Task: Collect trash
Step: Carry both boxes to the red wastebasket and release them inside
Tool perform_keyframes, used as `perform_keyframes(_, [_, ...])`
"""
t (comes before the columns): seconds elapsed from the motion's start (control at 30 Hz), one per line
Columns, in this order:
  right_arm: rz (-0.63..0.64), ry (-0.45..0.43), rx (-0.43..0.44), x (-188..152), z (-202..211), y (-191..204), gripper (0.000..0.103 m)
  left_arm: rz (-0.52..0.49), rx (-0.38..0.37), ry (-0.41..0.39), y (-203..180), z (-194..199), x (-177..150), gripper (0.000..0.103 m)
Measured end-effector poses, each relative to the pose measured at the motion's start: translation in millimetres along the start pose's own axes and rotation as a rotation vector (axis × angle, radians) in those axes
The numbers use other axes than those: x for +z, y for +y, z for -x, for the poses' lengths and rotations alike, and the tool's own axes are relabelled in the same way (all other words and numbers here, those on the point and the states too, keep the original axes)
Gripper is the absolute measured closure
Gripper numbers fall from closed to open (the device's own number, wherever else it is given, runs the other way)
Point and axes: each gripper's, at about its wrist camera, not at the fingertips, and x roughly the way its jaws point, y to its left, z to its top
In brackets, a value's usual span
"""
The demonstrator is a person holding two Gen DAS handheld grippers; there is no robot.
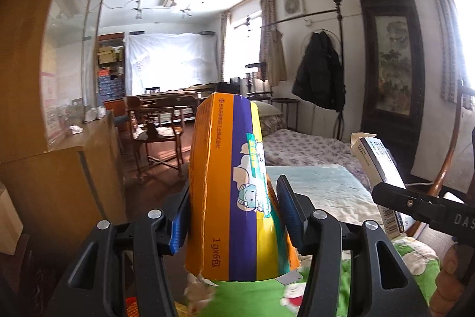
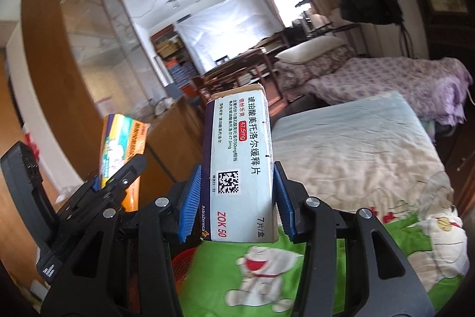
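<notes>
Nearest, the left hand-held gripper point(image 1: 231, 216) is clamped partway closed on an orange and purple medicine box point(image 1: 228, 186), held upright. Beside it, the right hand-held gripper point(image 2: 236, 199) pinches a pale blue tablet box point(image 2: 240, 168) likewise. Both are likely lifted as trash, above the green cartoon bedspread point(image 2: 267, 281). Beyond stands a wooden cabinet point(image 1: 65, 177).

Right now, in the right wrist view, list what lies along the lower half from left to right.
Black left gripper clamping the orange and purple cardboard box → right gripper shut on the white and purple medicine box → pale crumpled bedsheet → purple floral quilt.
</notes>
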Motion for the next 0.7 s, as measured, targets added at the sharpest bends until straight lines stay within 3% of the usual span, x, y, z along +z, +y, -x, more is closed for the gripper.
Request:
perform_keyframes(0.33, [0.149, 0.147, 0.078, -26, -62, 81, 0.056, 0.074, 0.147, 0.07, 95, 1, -36, 0.049])
perform_keyframes(0.7, [0.239, 0.331, 0.116, -78, -135, 138, 0.056, 0.169, 0.264, 0.279, 188, -26, -125, 0.049])
